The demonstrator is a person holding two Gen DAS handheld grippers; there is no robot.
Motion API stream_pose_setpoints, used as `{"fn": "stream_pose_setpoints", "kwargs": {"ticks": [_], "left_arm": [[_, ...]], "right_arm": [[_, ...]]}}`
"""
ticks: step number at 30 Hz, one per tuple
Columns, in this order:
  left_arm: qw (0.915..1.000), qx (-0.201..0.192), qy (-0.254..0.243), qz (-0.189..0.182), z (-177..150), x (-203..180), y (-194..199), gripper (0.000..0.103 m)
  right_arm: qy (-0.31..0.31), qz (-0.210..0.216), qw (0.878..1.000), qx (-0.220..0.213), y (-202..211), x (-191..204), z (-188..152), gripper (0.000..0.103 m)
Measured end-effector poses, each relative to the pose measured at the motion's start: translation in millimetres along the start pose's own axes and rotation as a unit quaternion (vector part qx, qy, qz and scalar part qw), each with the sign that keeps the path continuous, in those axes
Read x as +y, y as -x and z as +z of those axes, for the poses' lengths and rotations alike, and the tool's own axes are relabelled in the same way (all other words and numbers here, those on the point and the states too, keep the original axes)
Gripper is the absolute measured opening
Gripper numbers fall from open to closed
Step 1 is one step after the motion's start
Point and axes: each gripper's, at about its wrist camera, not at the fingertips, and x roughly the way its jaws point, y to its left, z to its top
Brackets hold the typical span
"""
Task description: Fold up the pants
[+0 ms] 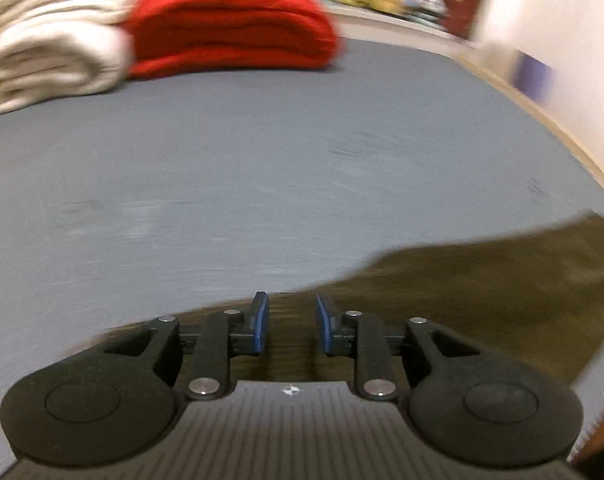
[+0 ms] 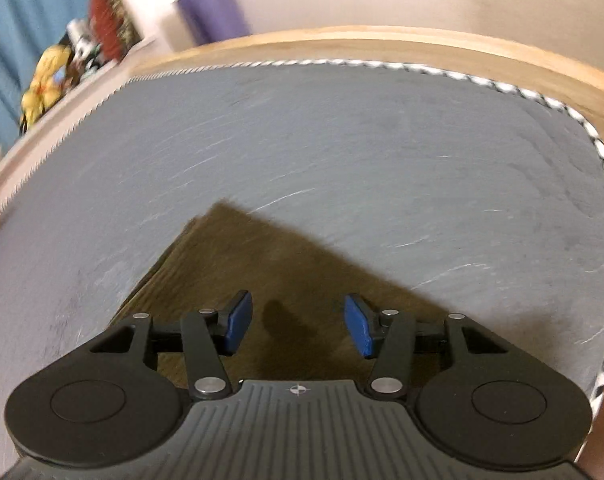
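Observation:
The olive-brown pants (image 1: 482, 288) lie flat on the grey mat (image 1: 262, 160), filling the lower right of the left wrist view. My left gripper (image 1: 292, 320) hovers over their near edge, its blue pads apart and nothing pinched between them. In the right wrist view a folded corner of the pants (image 2: 242, 264) points away from me across the mat (image 2: 342, 140). My right gripper (image 2: 298, 322) is open wide above that cloth, and its fingers cast a shadow on the fabric. Both views are blurred by motion.
A folded red cloth (image 1: 230, 28) and a cream folded pile (image 1: 50, 44) sit at the mat's far left. A wooden table edge (image 2: 342, 46) rims the mat, with a checkered border (image 2: 598, 148) on the right. A purple object (image 2: 212, 12) and colourful clutter (image 2: 46, 80) lie beyond it.

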Motion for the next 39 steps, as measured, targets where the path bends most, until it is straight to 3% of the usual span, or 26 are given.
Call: {"fn": "stream_pose_setpoints", "kwargs": {"ticks": [3, 5, 8, 10, 14, 16, 17, 19, 21, 23, 31, 35, 37, 39], "left_arm": [[0.9974, 0.040, -0.054, -0.026, -16.7, -11.4, -33.5, 0.047], [0.9894, 0.121, -0.071, 0.039, -35.0, -11.3, -76.5, 0.052], [0.9902, 0.120, -0.056, 0.043, -34.8, -4.1, -84.0, 0.055], [0.9902, 0.120, -0.043, 0.056, -31.3, -4.3, -79.0, 0.055], [0.9865, 0.126, -0.076, 0.072, -29.7, -17.5, -79.3, 0.062], [0.9860, 0.123, -0.083, 0.075, -30.3, -18.4, -81.8, 0.062], [0.9863, 0.123, -0.080, 0.075, -30.2, -17.0, -81.8, 0.062], [0.9869, 0.123, -0.073, 0.075, -29.2, -17.4, -74.5, 0.062], [0.9870, 0.120, -0.072, 0.080, -27.9, -23.8, -57.0, 0.062], [0.9875, 0.113, -0.073, 0.083, -23.2, -27.8, -46.1, 0.062], [0.9945, 0.058, -0.060, 0.064, -2.7, -52.3, -11.1, 0.064], [0.9967, 0.033, -0.053, 0.053, 4.4, -58.5, 2.5, 0.066], [0.9973, 0.026, -0.045, 0.051, 5.5, -57.8, 5.9, 0.066], [0.9977, 0.023, -0.035, 0.054, 5.3, -54.8, 7.4, 0.066]], "right_arm": [[-0.003, -0.042, 0.999, -0.020, 8.3, -25.1, 5.0, 0.057], [-0.025, -0.051, 0.998, -0.023, 10.7, -46.6, 9.1, 0.057], [-0.071, -0.044, 0.996, -0.011, 11.4, -75.6, 9.3, 0.057], [-0.069, -0.024, 0.997, -0.005, 13.9, -81.1, 7.4, 0.060], [-0.016, 0.031, 0.999, 0.028, 8.9, -64.8, 2.5, 0.072], [0.036, 0.025, 0.999, 0.028, 5.9, -48.1, -3.5, 0.072], [0.053, 0.024, 0.998, 0.029, 4.3, -41.5, -6.7, 0.071], [0.073, 0.014, 0.997, 0.025, 1.8, -32.4, -10.5, 0.055], [0.082, 0.017, 0.996, 0.024, 0.9, -28.2, -10.9, 0.029], [0.080, 0.027, 0.996, 0.025, 2.6, -25.8, -13.6, 0.021], [0.045, 0.042, 0.998, 0.001, 24.4, -16.2, -3.0, 0.014], [0.056, 0.115, 0.991, -0.045, 70.4, 23.5, -3.0, 0.012], [0.080, 0.181, 0.979, -0.059, 100.5, 61.7, -12.9, 0.011], [0.120, 0.247, 0.959, -0.072, 130.1, 104.3, -31.1, 0.011]]}}
